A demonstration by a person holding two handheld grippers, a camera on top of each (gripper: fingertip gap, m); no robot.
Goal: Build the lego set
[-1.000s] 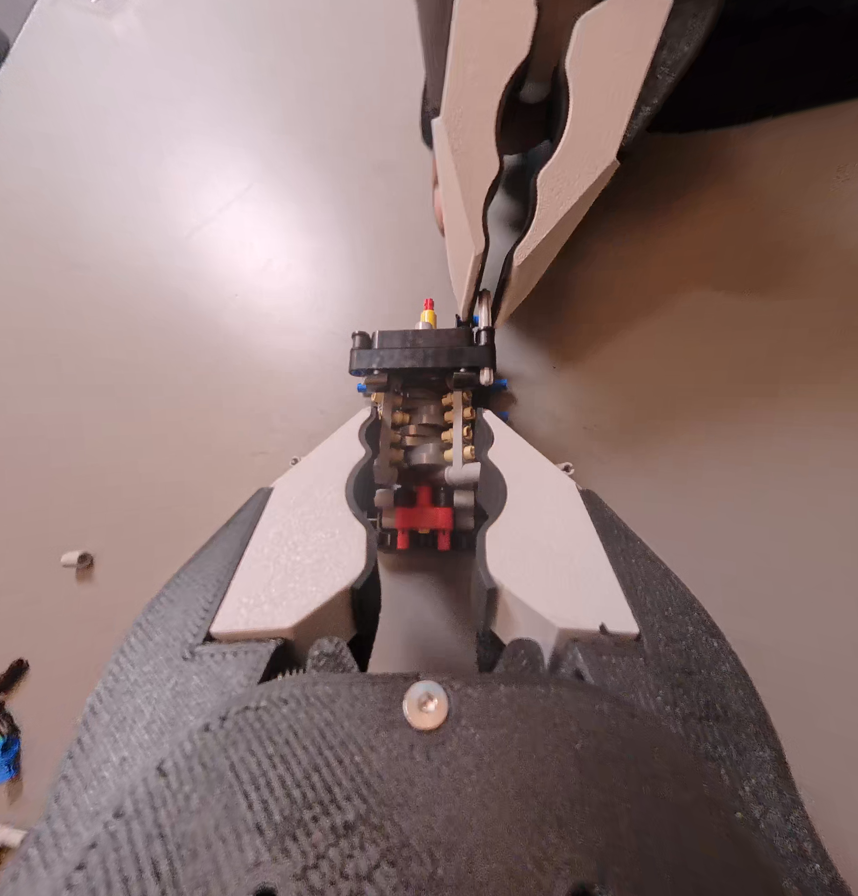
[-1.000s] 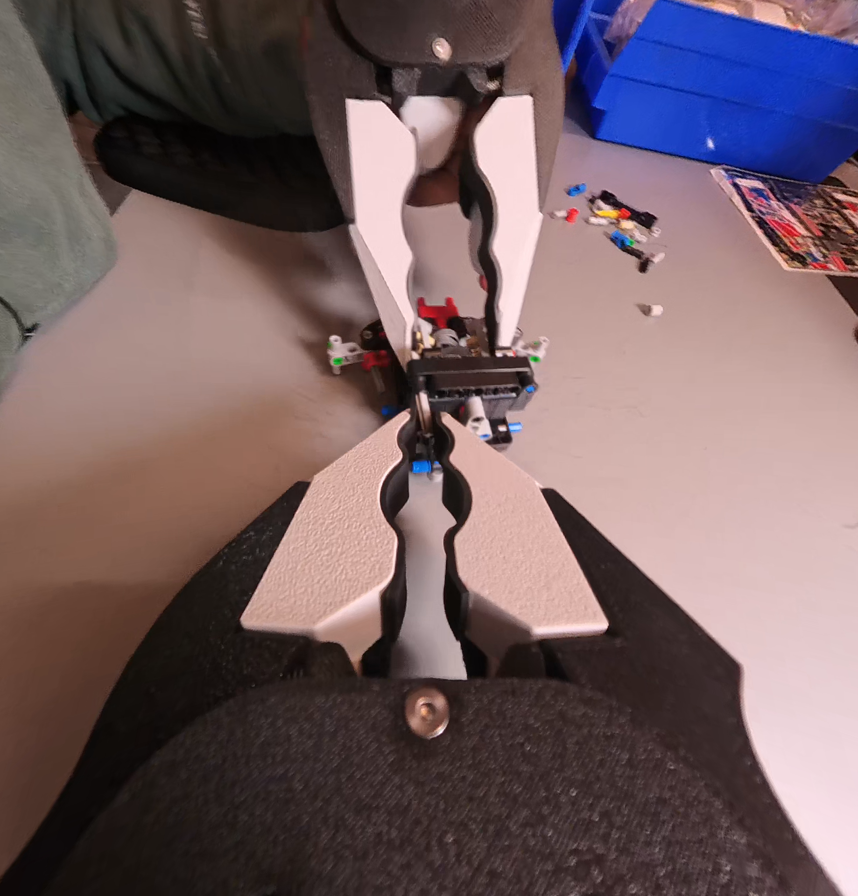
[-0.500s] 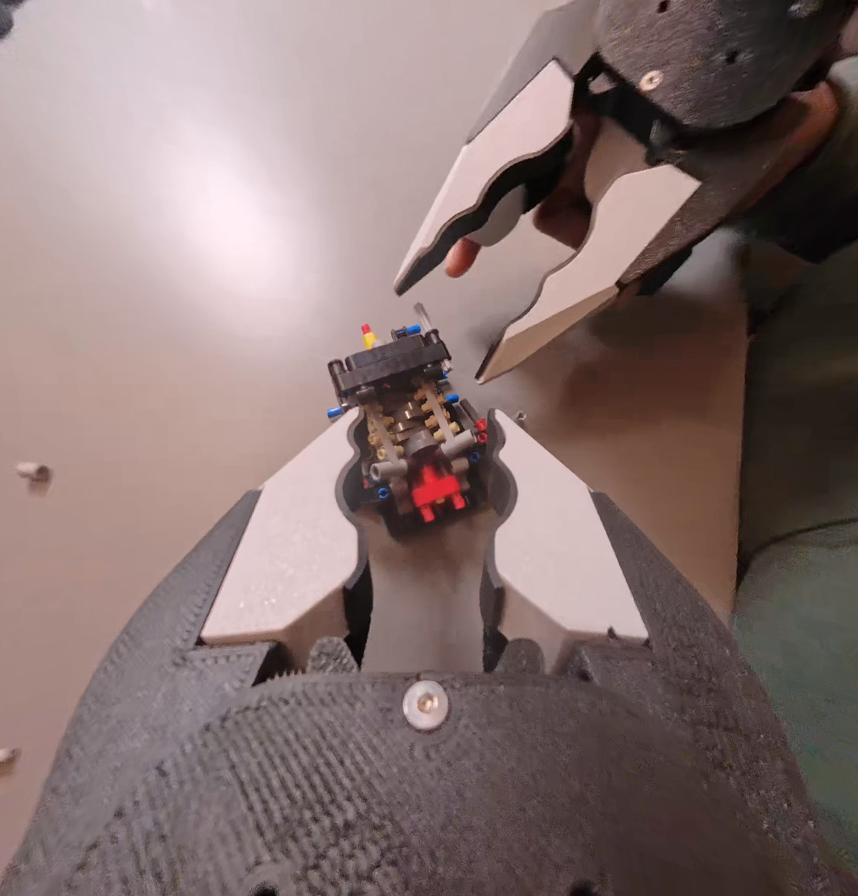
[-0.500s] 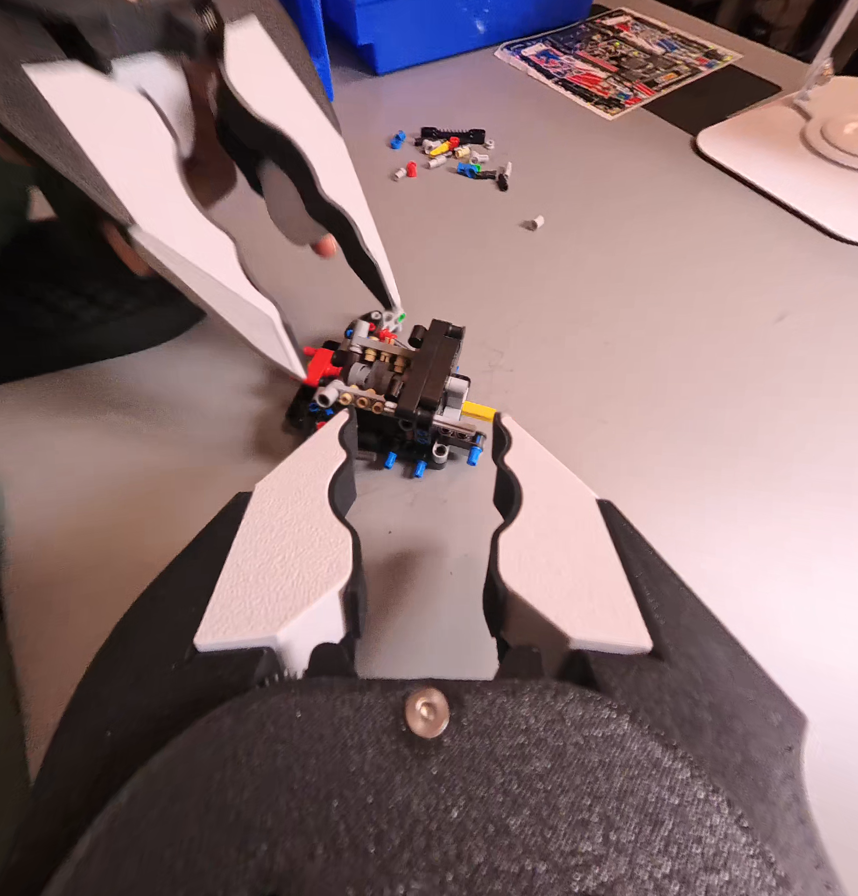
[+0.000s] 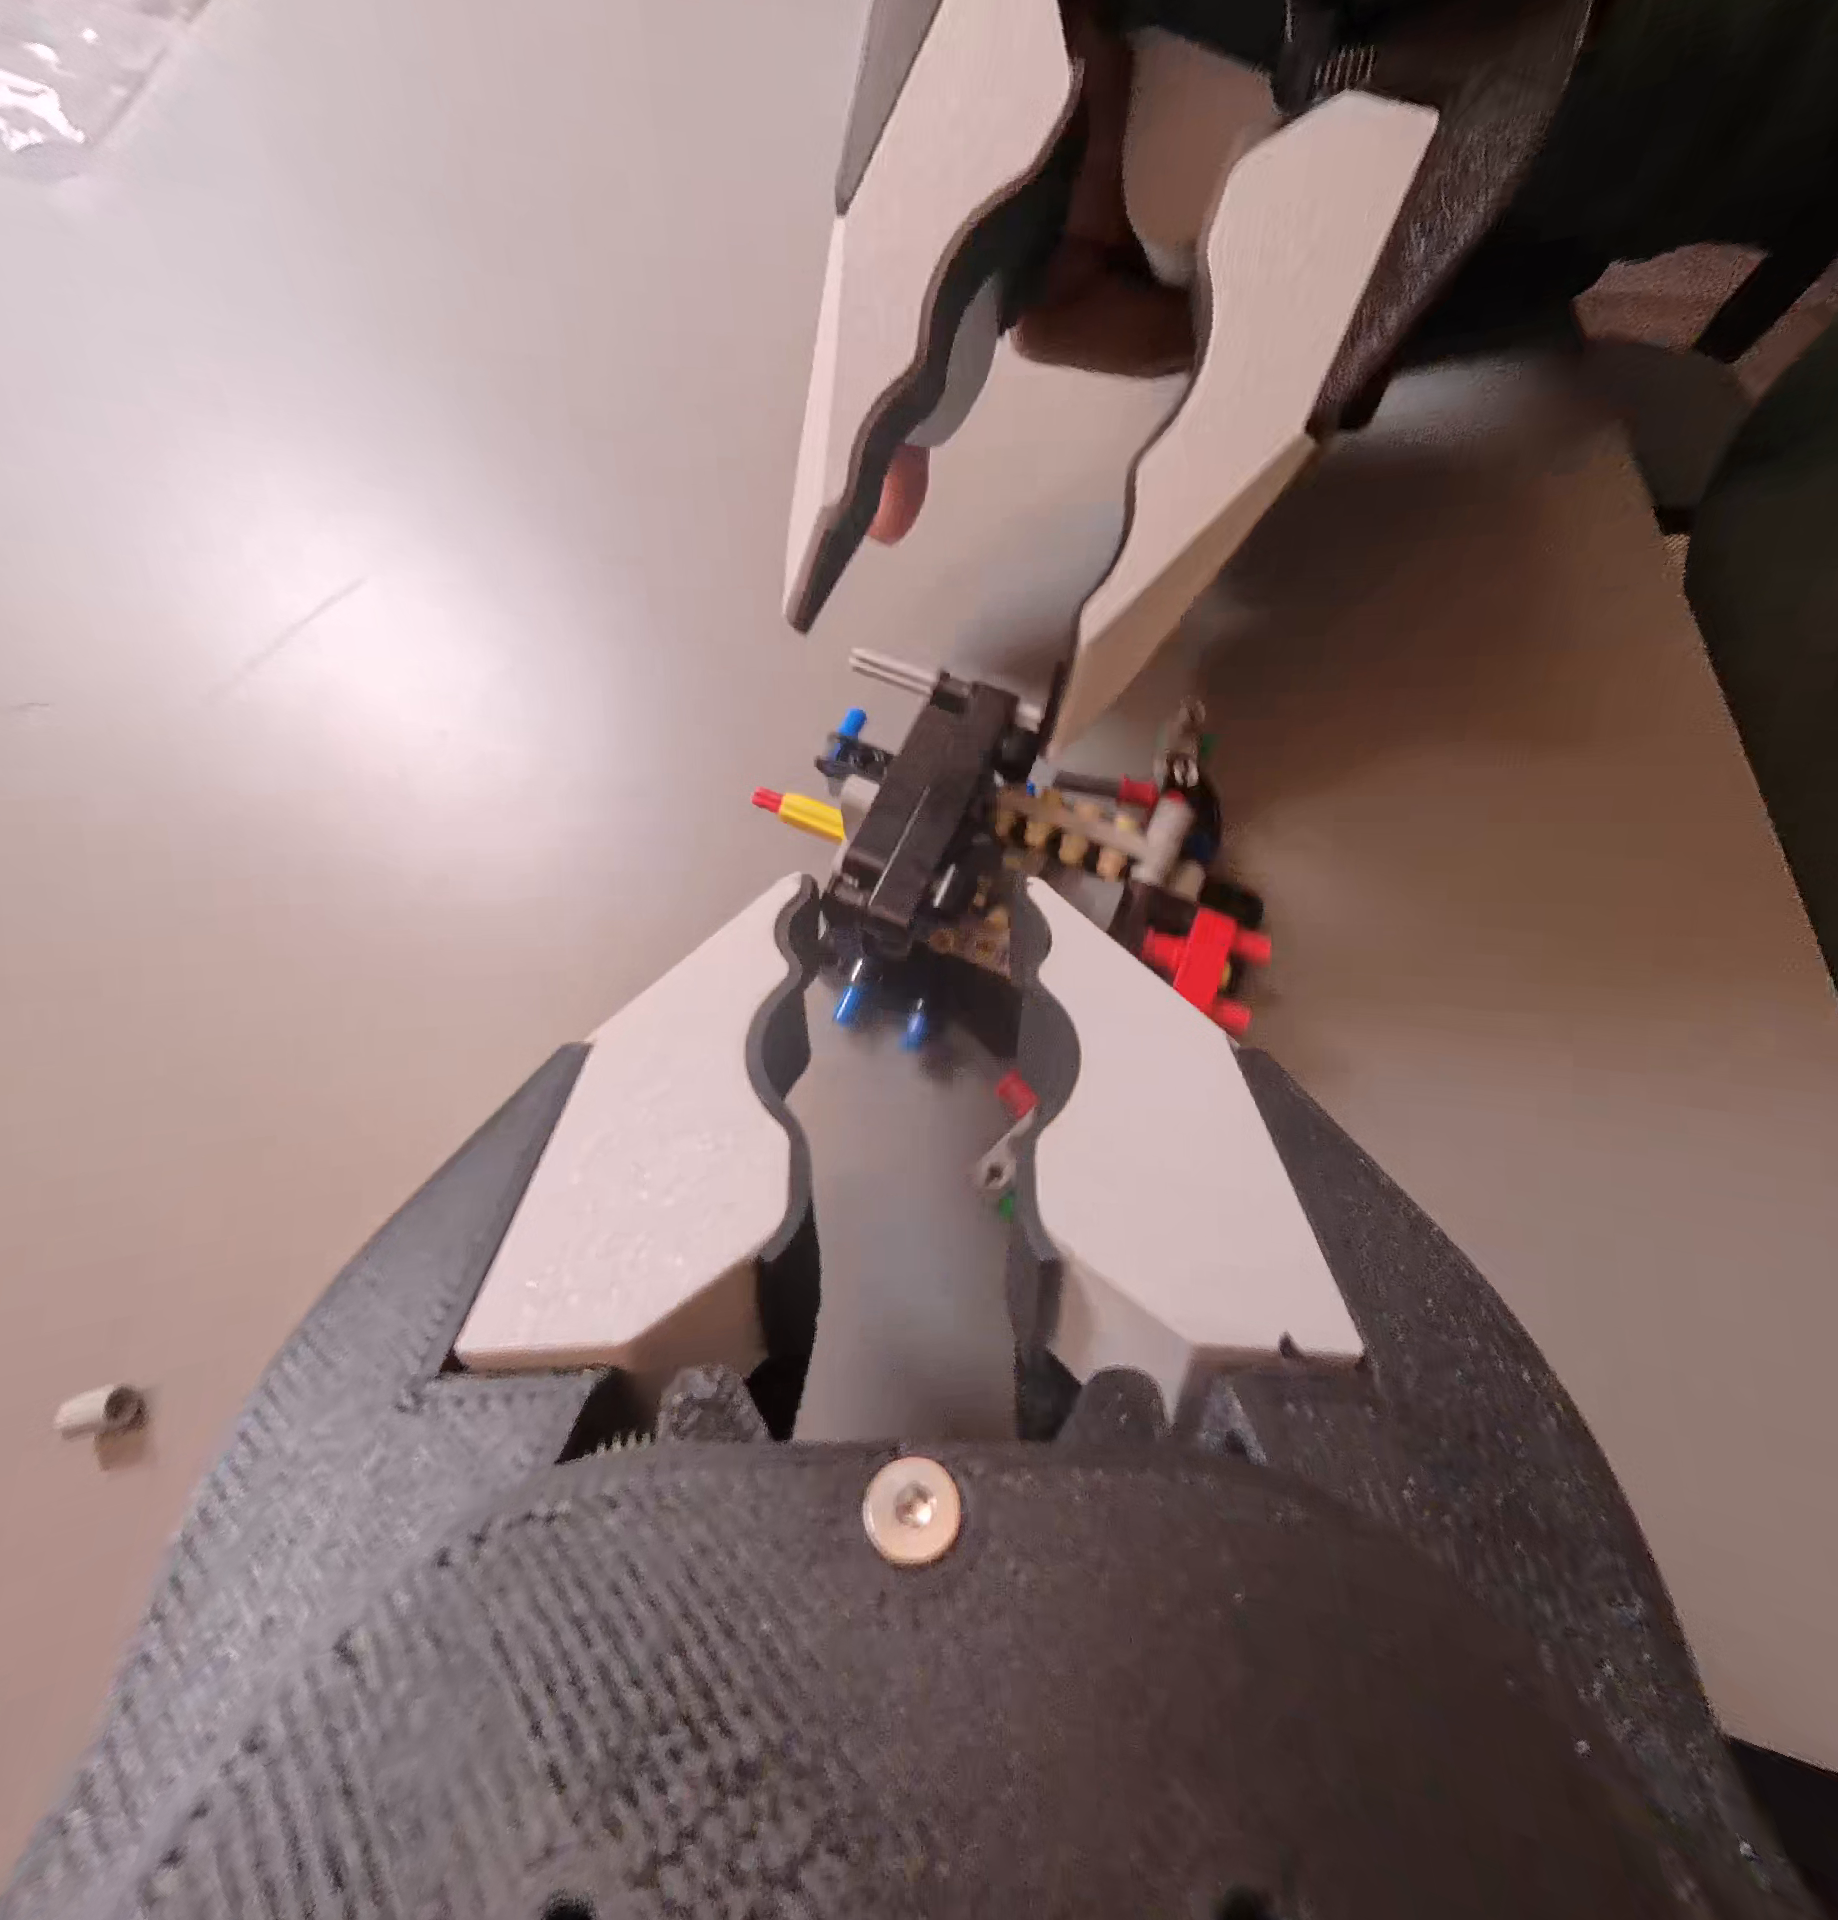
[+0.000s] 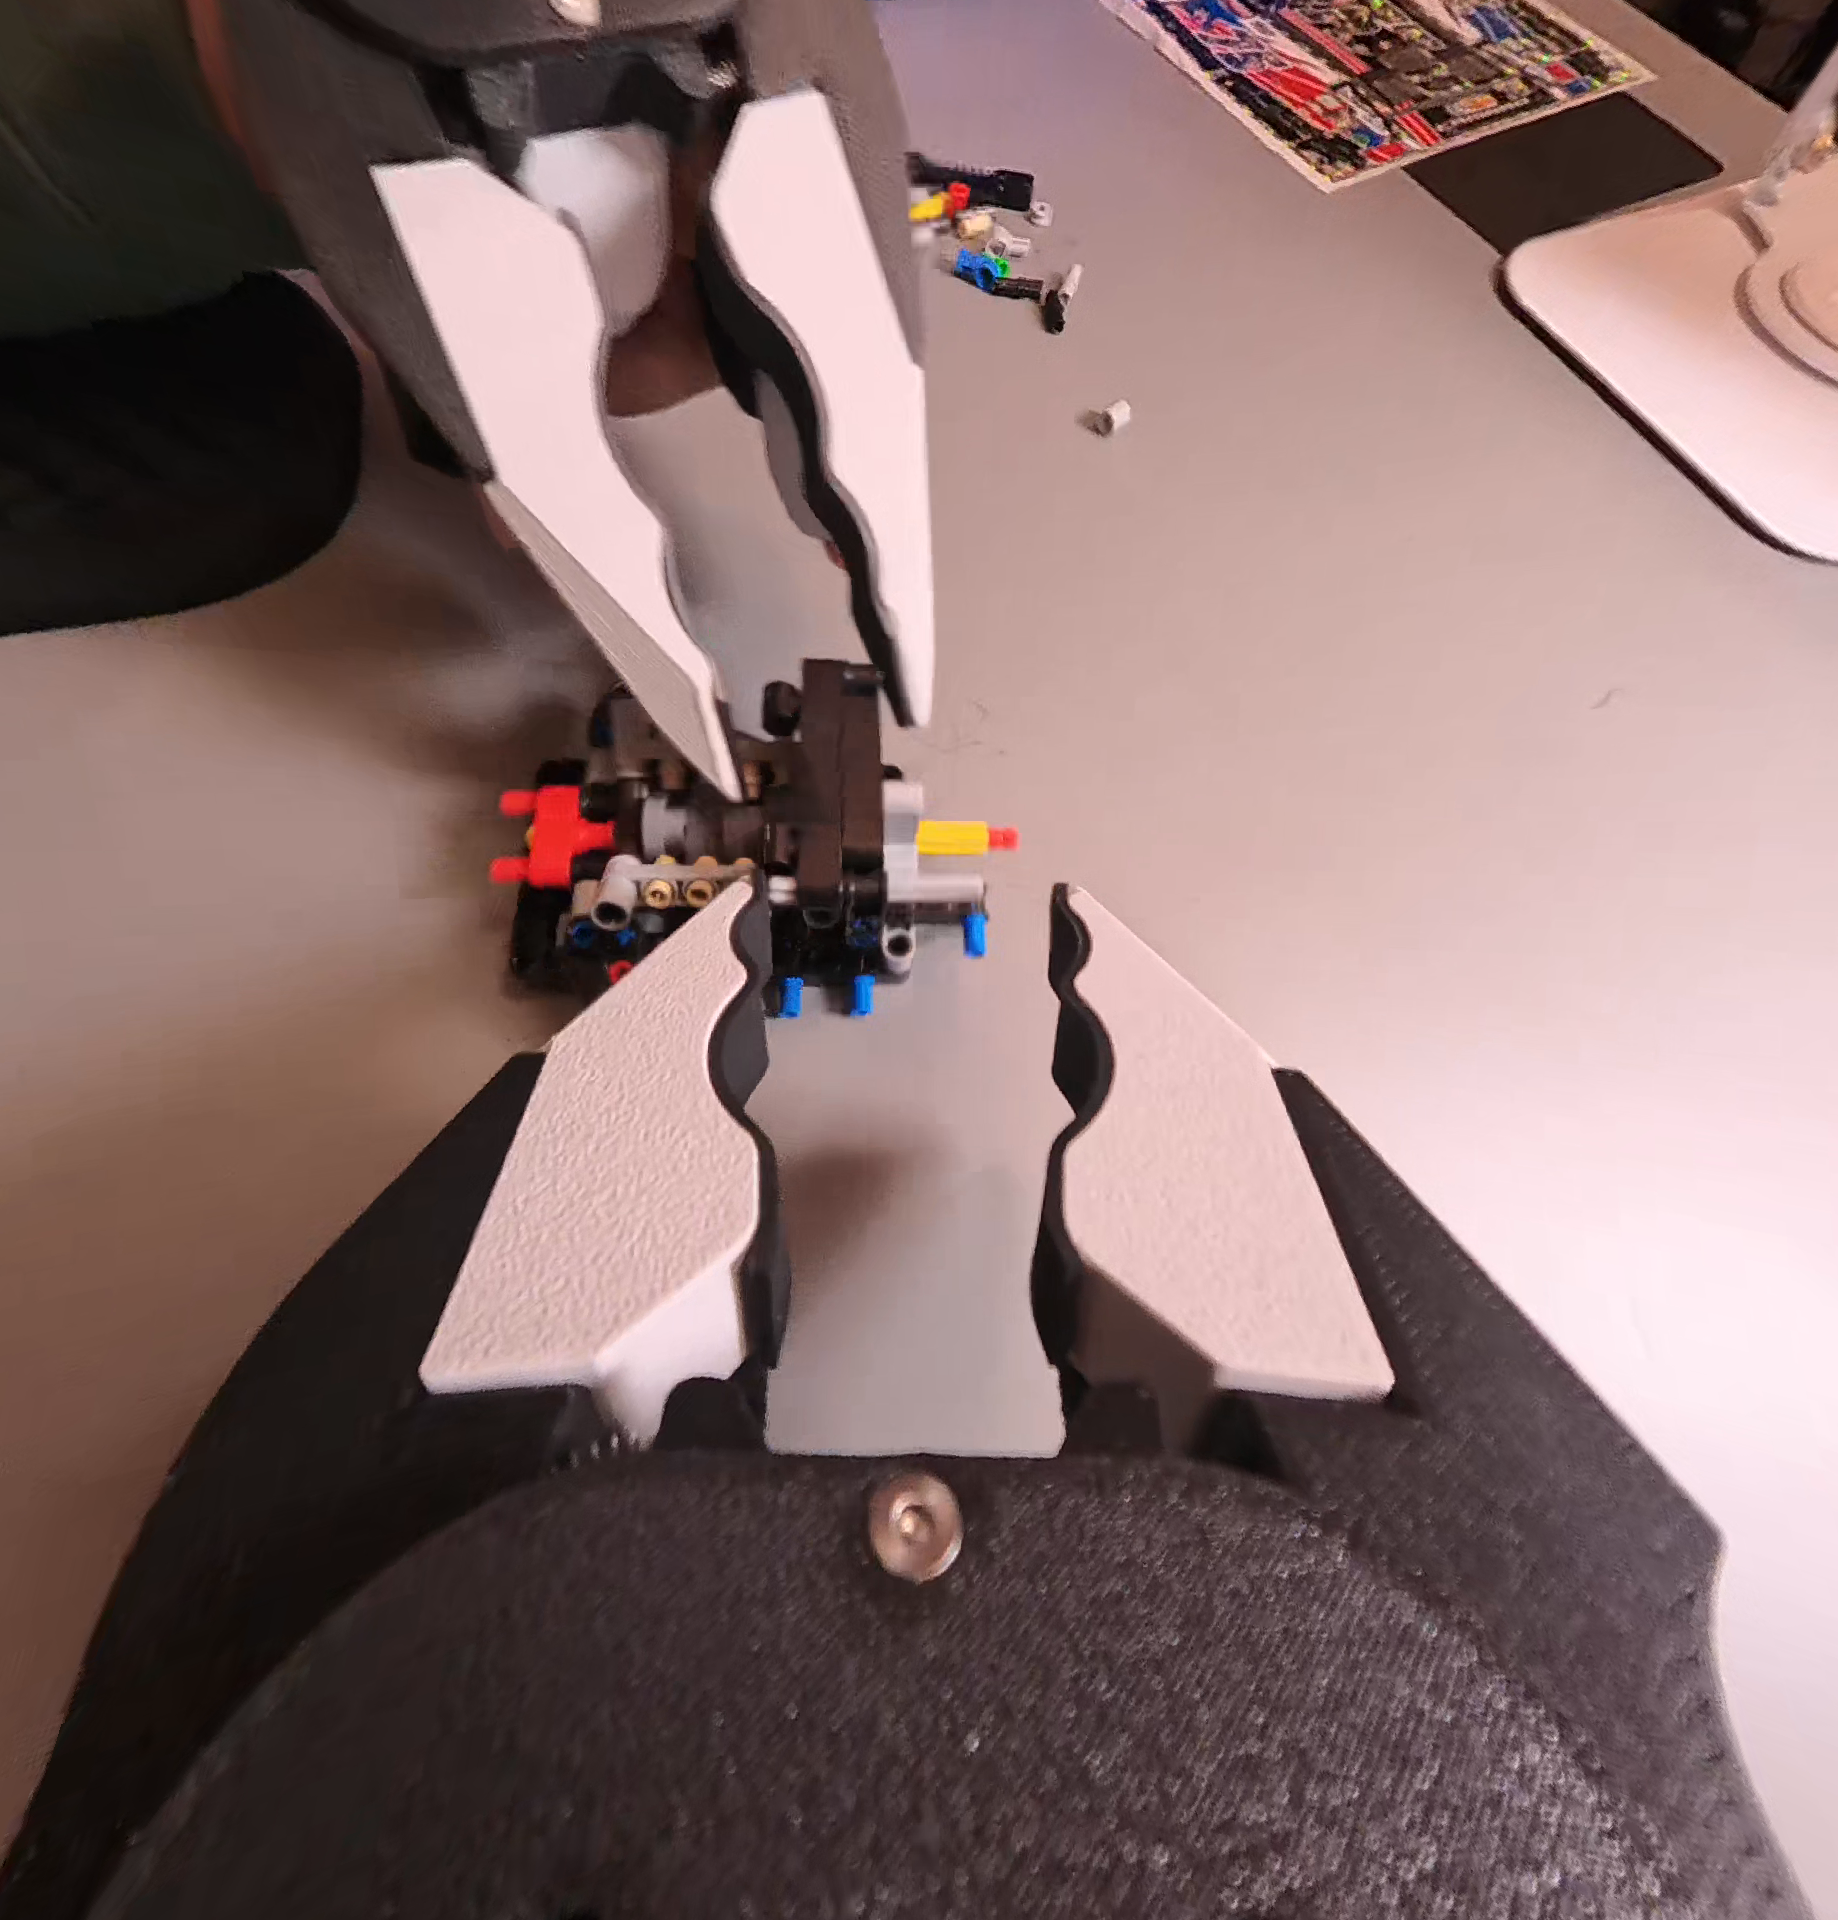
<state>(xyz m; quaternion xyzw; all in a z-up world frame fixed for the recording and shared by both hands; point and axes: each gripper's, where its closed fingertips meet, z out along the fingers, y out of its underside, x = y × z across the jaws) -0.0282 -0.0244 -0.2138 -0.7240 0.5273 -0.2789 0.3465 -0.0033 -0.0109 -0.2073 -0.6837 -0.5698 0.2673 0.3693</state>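
The lego model (image 6: 749, 842) lies on the grey table (image 6: 1414, 935). It is a small black and grey engine block with an upright black frame (image 5: 925, 810), a yellow axle (image 6: 951, 836) and a red connector (image 6: 556, 836). My left gripper (image 5: 915, 899) straddles the black frame, with both pads against the model; in the right wrist view (image 6: 821, 748) it comes down from above. My right gripper (image 6: 904, 899) is open and empty at the model's near side. In the left wrist view (image 5: 936, 670) it hovers just beyond the frame.
A pile of small loose parts (image 6: 988, 229) and a lone grey connector (image 6: 1107, 418) lie farther back. A printed booklet (image 6: 1393, 73) and a white lamp base (image 6: 1704, 312) are at the far right. A person's dark sleeve (image 6: 115, 436) rests at the left. Less than 4 cm separates the two grippers' tips.
My right gripper let go of the thin grey axle at the frame, opened and pulled back. My left gripper left its lengthwise hold and now sits across the black frame, side-on to the model.
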